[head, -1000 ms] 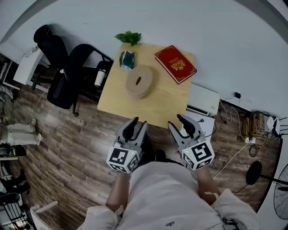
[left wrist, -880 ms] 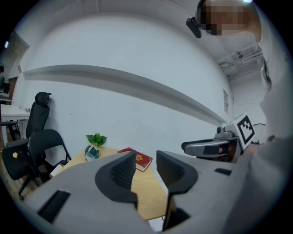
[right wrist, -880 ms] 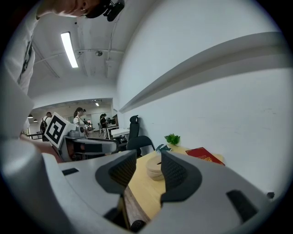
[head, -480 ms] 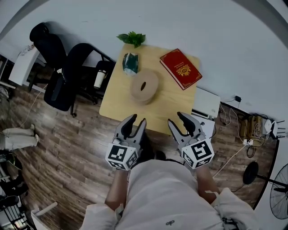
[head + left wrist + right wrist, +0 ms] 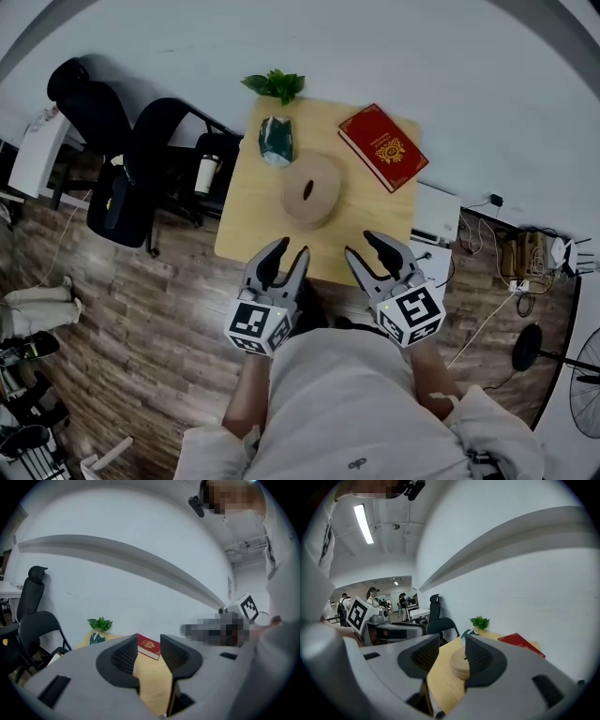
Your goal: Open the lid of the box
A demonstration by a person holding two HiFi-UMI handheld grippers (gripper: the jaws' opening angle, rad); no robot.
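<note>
A round, flat wooden box [image 5: 313,189] with a slot in its lid sits closed in the middle of a small light-wood table [image 5: 253,211]; the right gripper view shows the box [image 5: 460,663] beyond its jaws. My left gripper [image 5: 284,258] and right gripper [image 5: 377,248] hover side by side at the table's near edge, short of the box. Both stand open with nothing between their fingers. In the left gripper view the gripper [image 5: 149,656] faces the tabletop and a red book [image 5: 149,647].
A red book [image 5: 383,146] lies at the table's far right corner, a green packet [image 5: 276,140] and a small plant [image 5: 275,84] at its far left. Black office chairs [image 5: 141,155] stand left of the table. A white unit [image 5: 434,214] and cables lie right of it.
The table and box have drifted slightly right and nearer in the head view as the person shifted. Both grippers keep their pose and stay open.
</note>
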